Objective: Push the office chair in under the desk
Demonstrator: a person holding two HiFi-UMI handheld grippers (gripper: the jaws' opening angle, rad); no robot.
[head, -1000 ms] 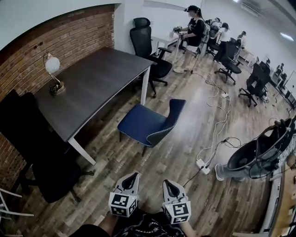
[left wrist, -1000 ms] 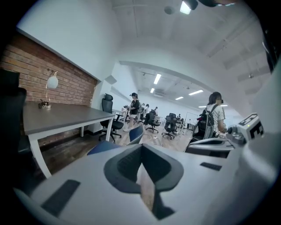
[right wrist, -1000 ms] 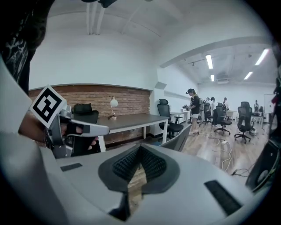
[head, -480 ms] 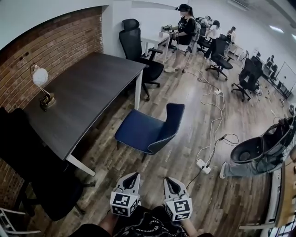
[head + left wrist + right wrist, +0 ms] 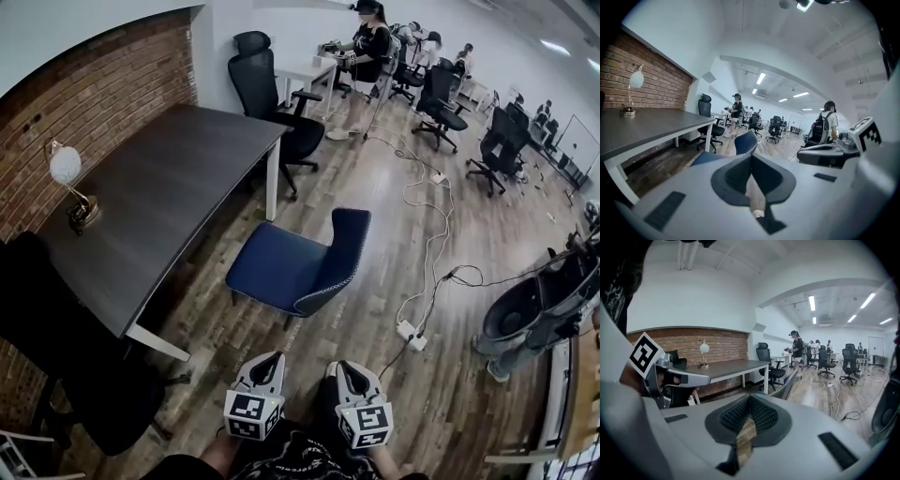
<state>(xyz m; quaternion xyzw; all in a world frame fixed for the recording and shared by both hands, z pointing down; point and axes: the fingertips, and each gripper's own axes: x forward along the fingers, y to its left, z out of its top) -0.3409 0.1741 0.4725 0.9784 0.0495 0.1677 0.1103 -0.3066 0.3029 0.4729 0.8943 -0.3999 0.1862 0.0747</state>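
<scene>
Along the brick wall: dark table [image 5: 159, 187] | on the wood floor off the table's long open edge: blue chair [image 5: 291, 267], seat toward the table, backrest toward the grippers, not under it | left gripper [image 5: 268, 361]: clenched, empty, apart from the chair | right gripper [image 5: 342, 370]: clenched, empty, just beside the left
</scene>
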